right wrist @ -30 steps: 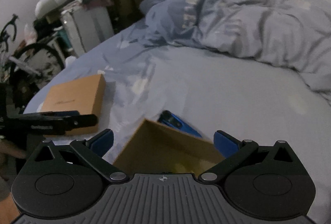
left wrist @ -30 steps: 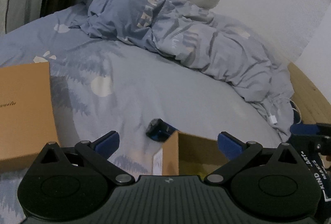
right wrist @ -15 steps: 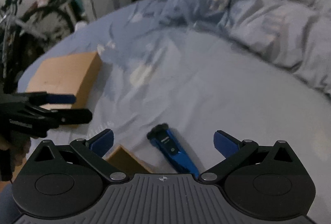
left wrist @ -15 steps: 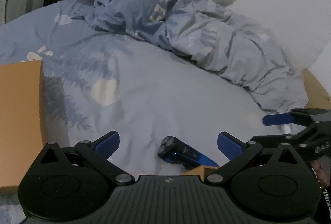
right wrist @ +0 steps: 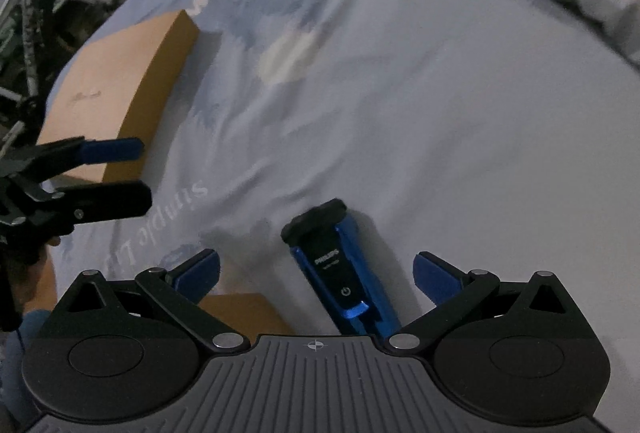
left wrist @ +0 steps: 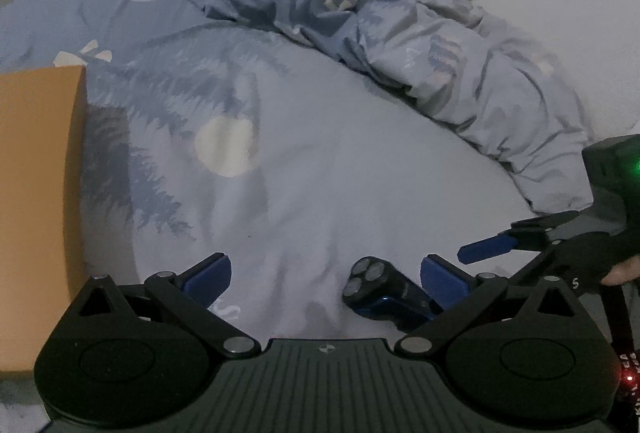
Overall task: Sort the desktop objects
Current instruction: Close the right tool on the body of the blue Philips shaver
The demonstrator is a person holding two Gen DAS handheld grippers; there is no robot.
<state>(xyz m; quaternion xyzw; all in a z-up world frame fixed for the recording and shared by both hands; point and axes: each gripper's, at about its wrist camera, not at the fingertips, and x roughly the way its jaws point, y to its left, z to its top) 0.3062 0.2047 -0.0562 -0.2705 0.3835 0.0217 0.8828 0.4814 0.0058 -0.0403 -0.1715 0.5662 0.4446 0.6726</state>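
A: Where's the shaver (right wrist: pixel 340 273)?

B: Flat on the bed (right wrist: pixel 460 121), its head pointing away, lying between the spread fingers of the right tongs (right wrist: pixel 316 267). They hold nothing.

A: And the left tongs (left wrist: pixel 326 275)?

B: Wide open as well, empty, just left of the shaver.

A: How should the pickup go?

B: I'd centre the right tongs on the shaver's body, below the head, and press lightly into the soft sheet before closing. The small box (right wrist: pixel 244 313) sits just left of the shaver; the larger orange box (right wrist: pixel 120 85) lies farther left.
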